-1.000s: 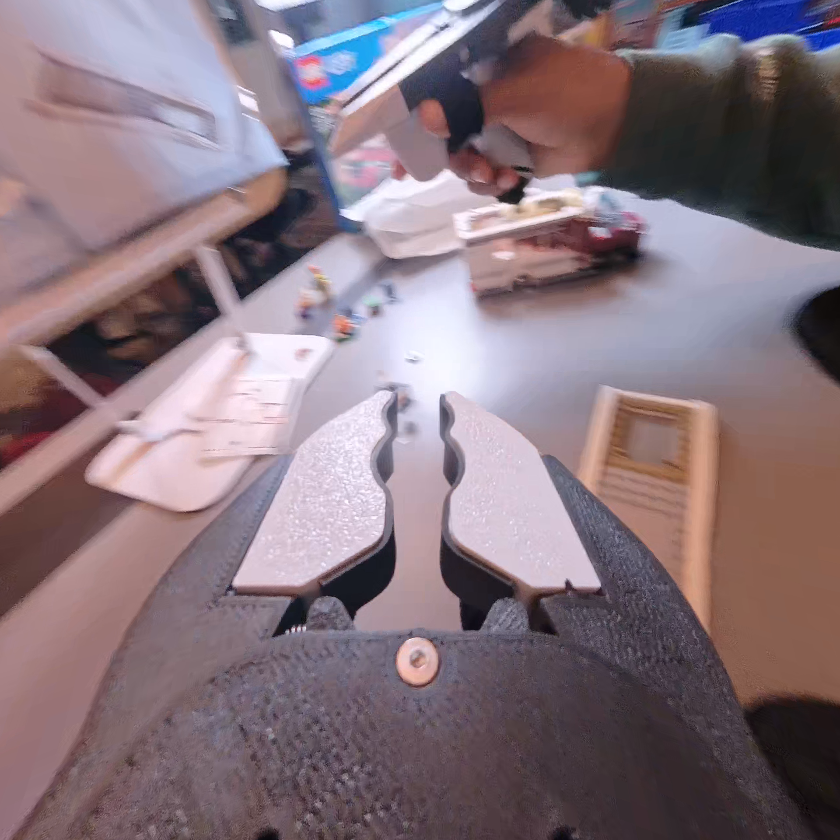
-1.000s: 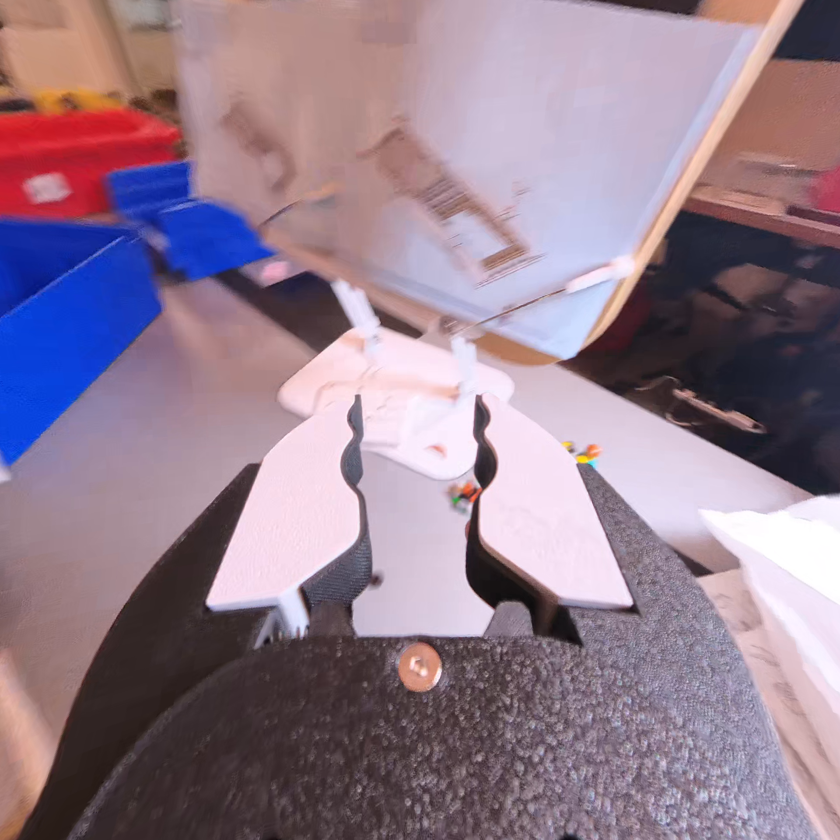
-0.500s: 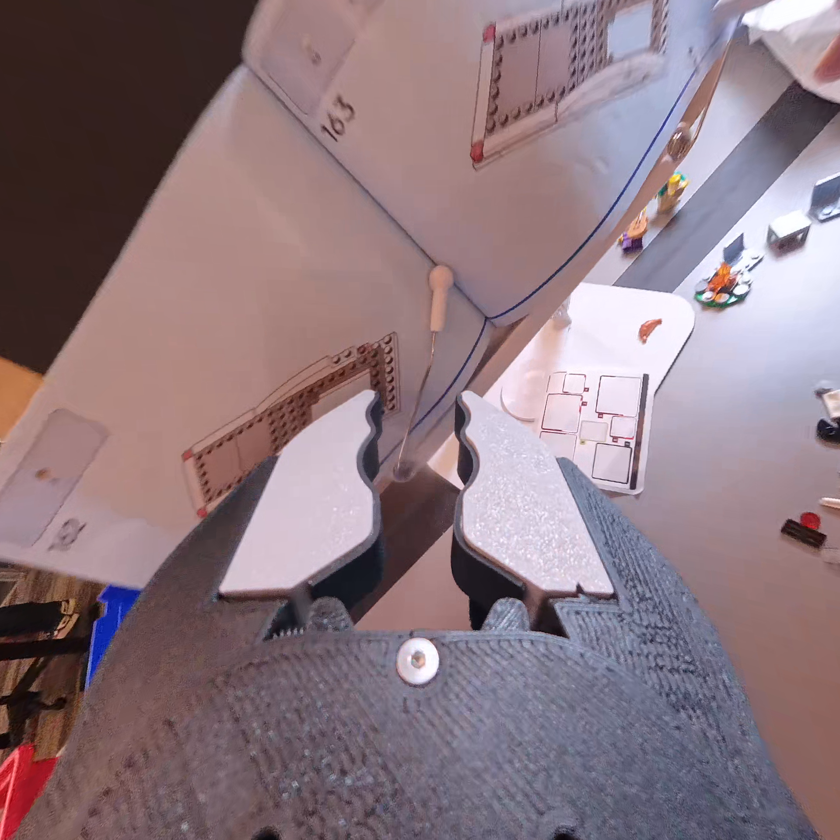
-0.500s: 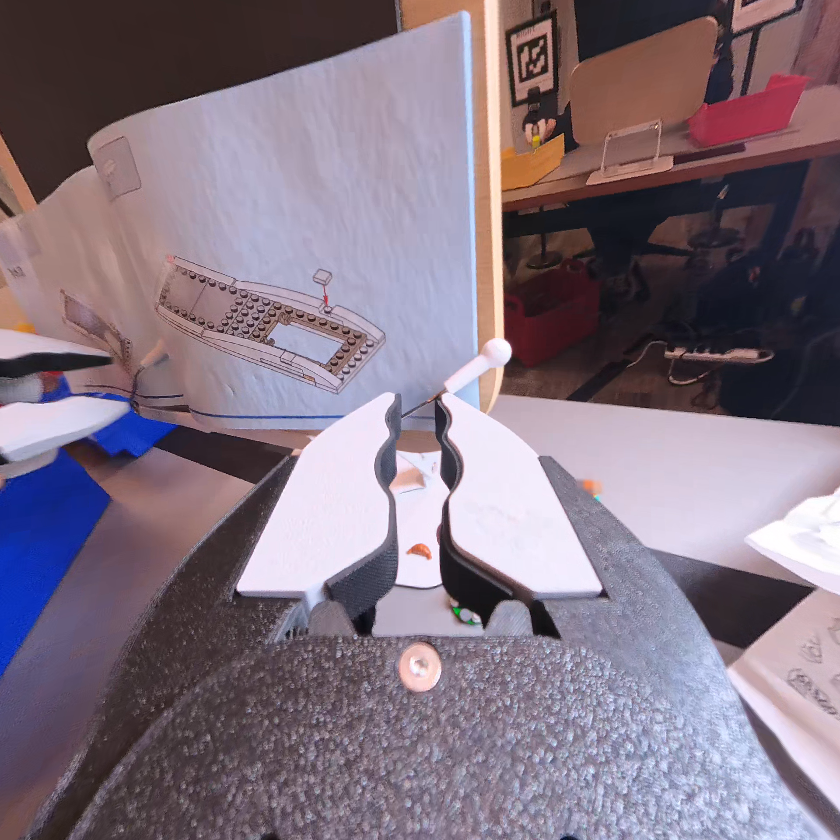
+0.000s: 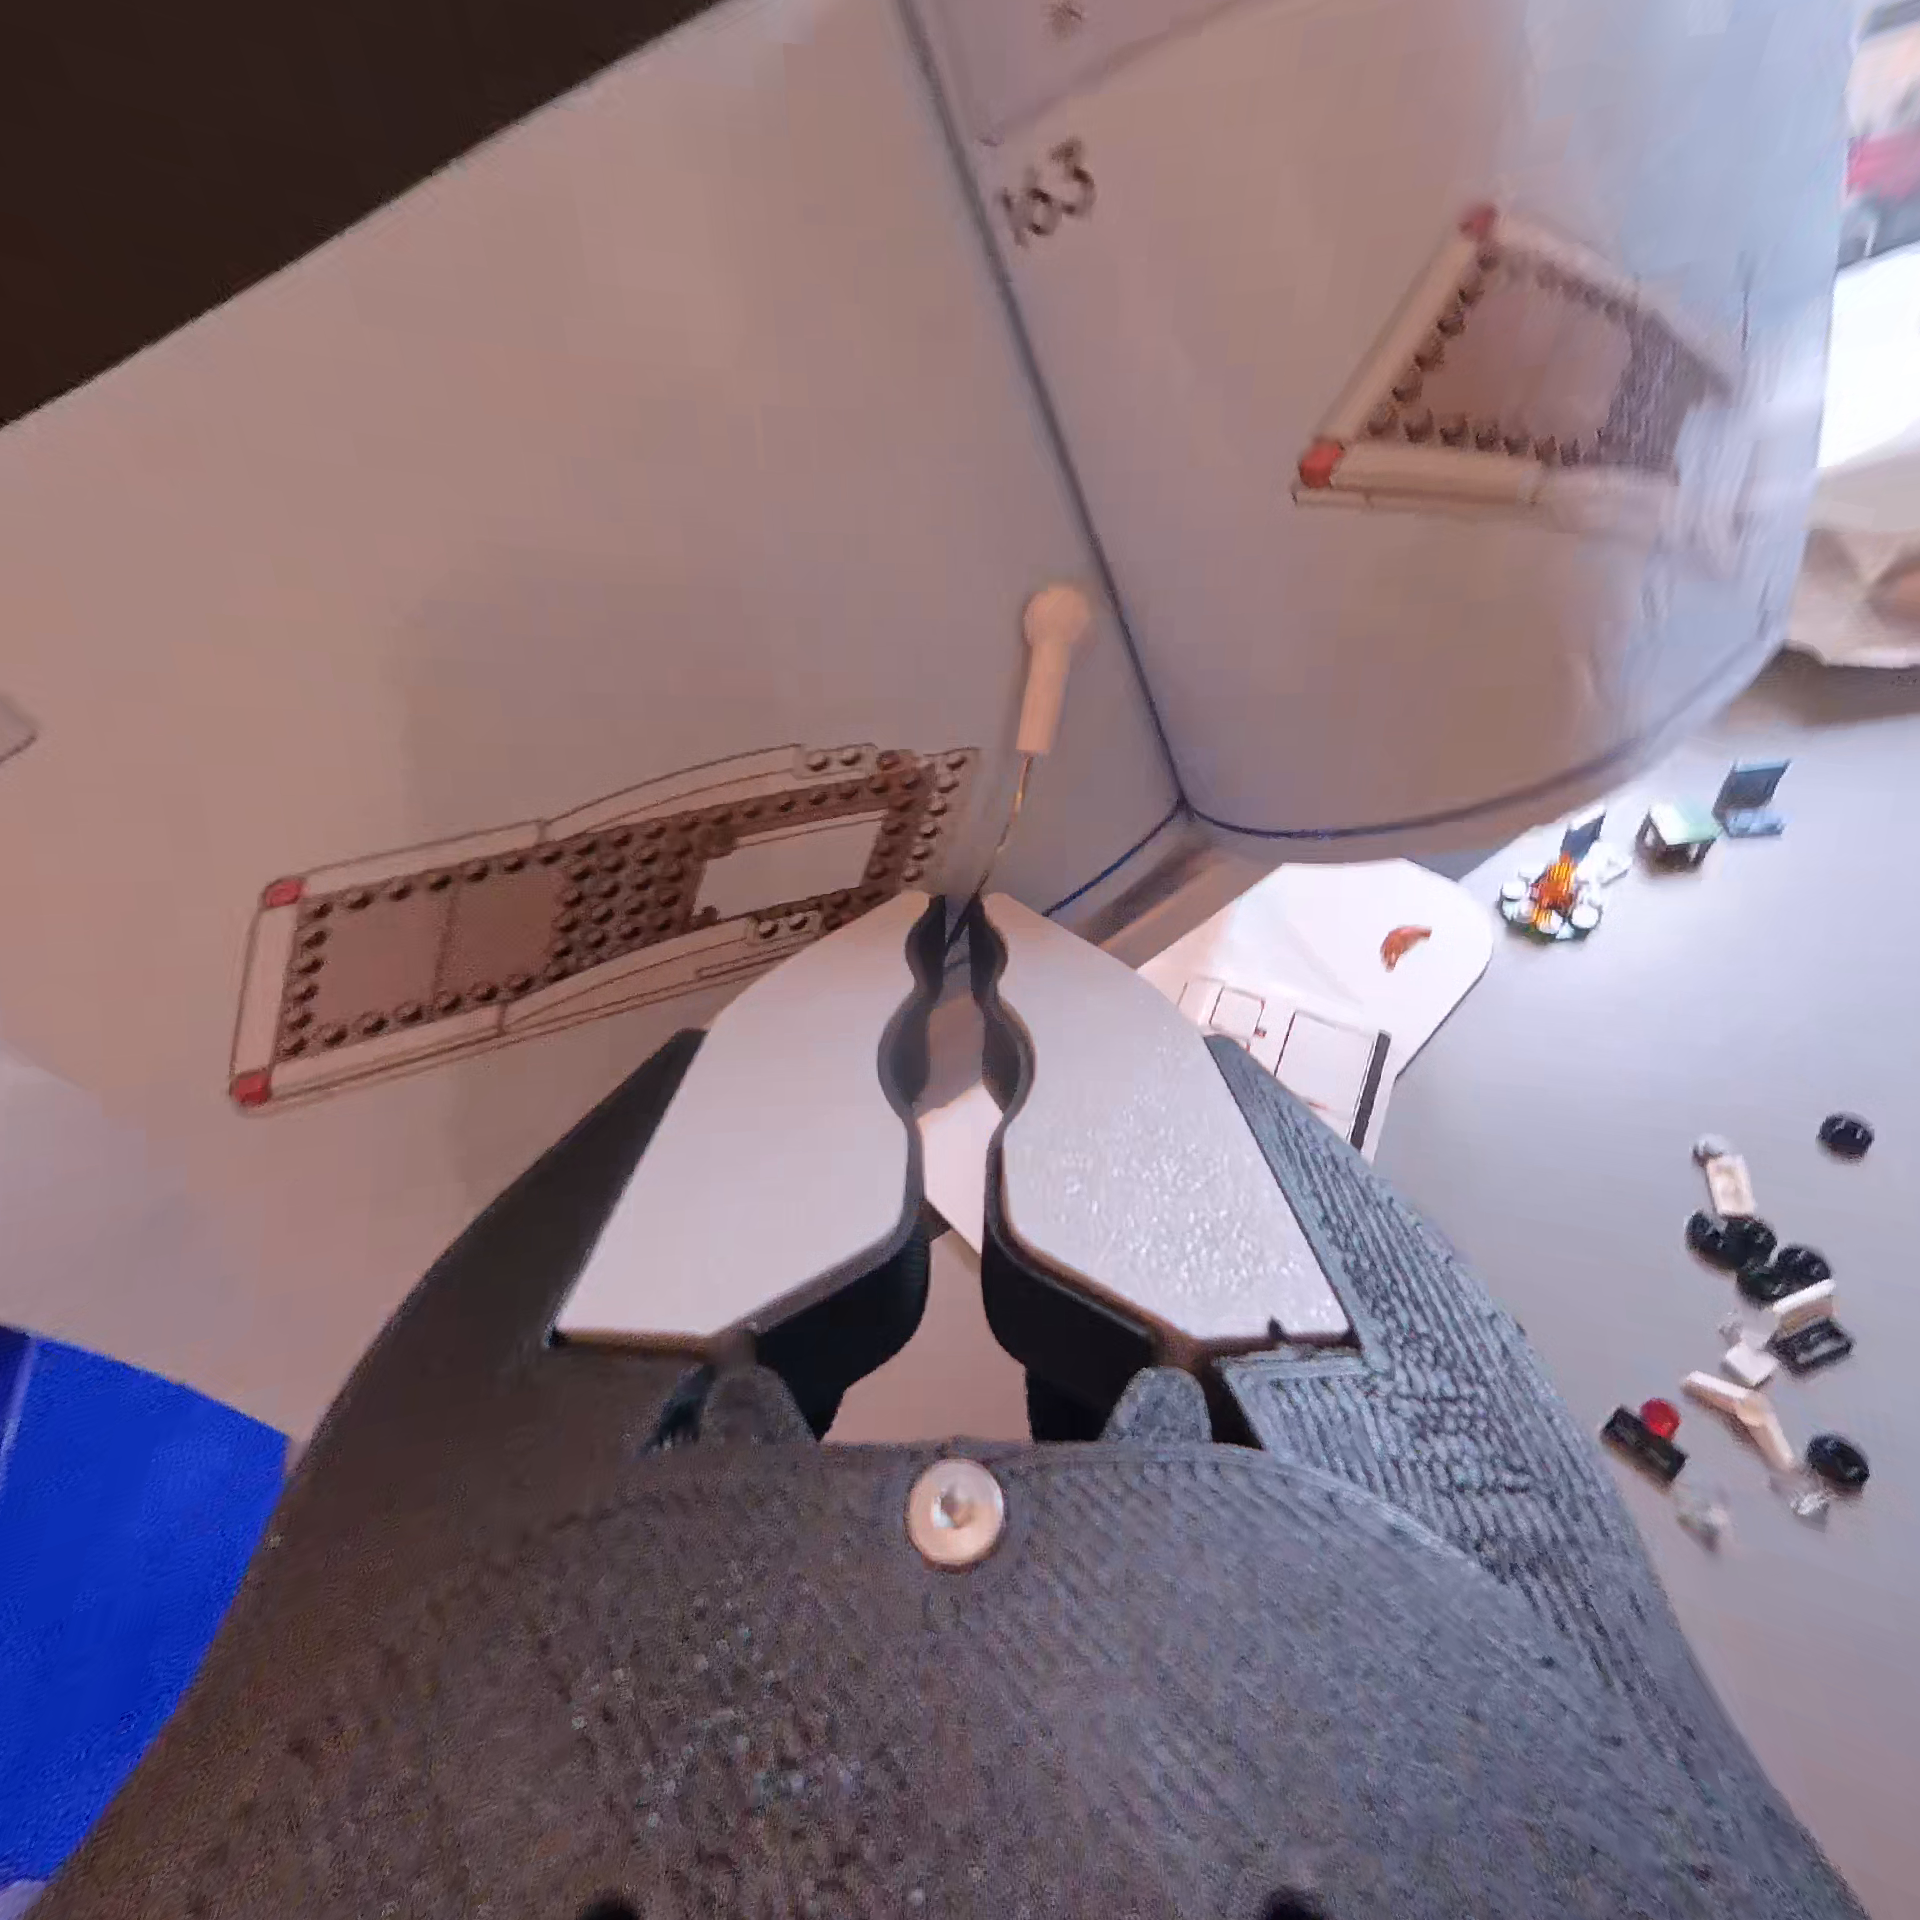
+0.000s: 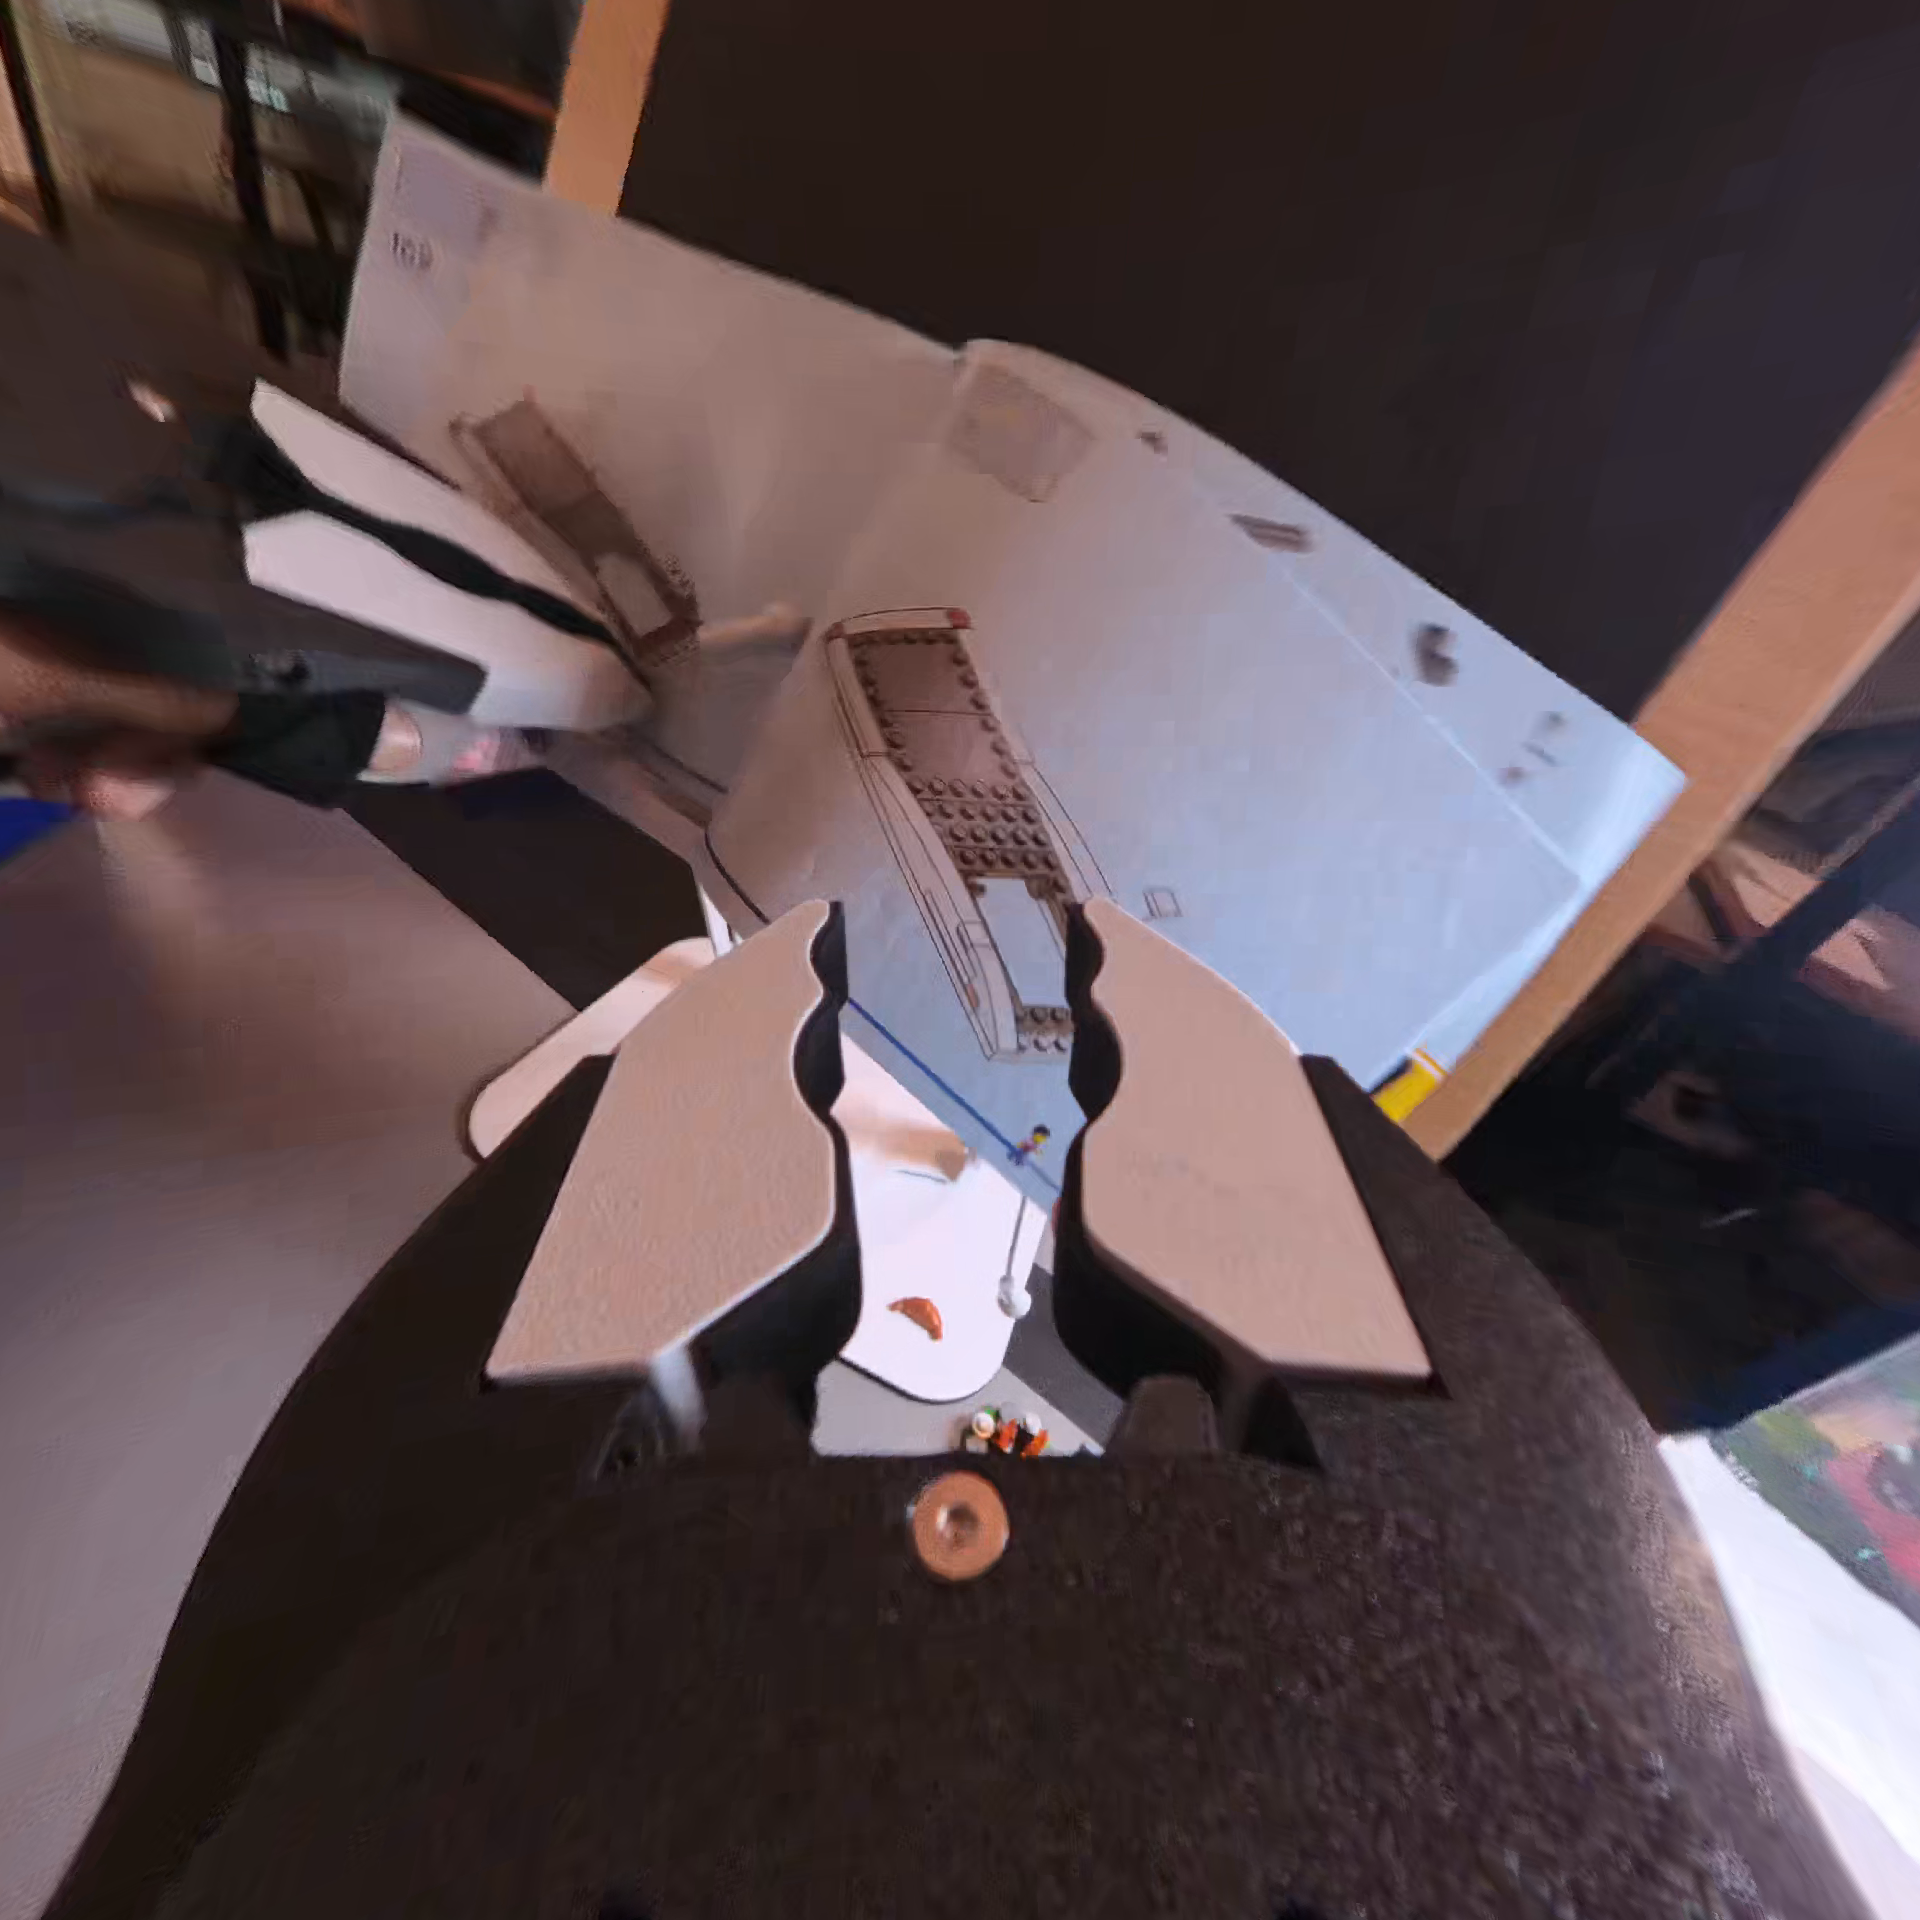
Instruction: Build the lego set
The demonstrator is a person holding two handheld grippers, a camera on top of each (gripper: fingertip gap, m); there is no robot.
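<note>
The open instruction booklet (image 5: 623, 520) stands on a white book stand (image 5: 1330, 935). My left gripper (image 5: 958, 909) is shut on the stand's left wire page clip (image 5: 1044, 675), which has a white tip, right at the page's lower edge. The right wrist view also shows the left gripper (image 6: 623, 670) closed at that clip (image 6: 748, 629). My right gripper (image 6: 951, 925) is open and empty in front of the booklet's right page (image 6: 1299, 727). The right wire clip (image 6: 1013, 1262) lies swung down over the stand's base (image 6: 935, 1195). A middle page (image 6: 790, 790) curls loose.
Loose small Lego pieces (image 5: 1766, 1299) and a small campfire build (image 5: 1553, 899) lie on the grey table to the right. An orange piece (image 5: 1403, 940) and a sticker sheet (image 5: 1288, 1049) rest on the stand's base. A blue bin (image 5: 125, 1507) is at lower left. The stand's wooden back (image 6: 1714, 727) rises behind. The left gripper's tips are roughly 15 cm from the right gripper's.
My left gripper has closed on the left wire clip. My right gripper, nearly shut at the right clip before, has opened; that clip now hangs down and a page curls free.
</note>
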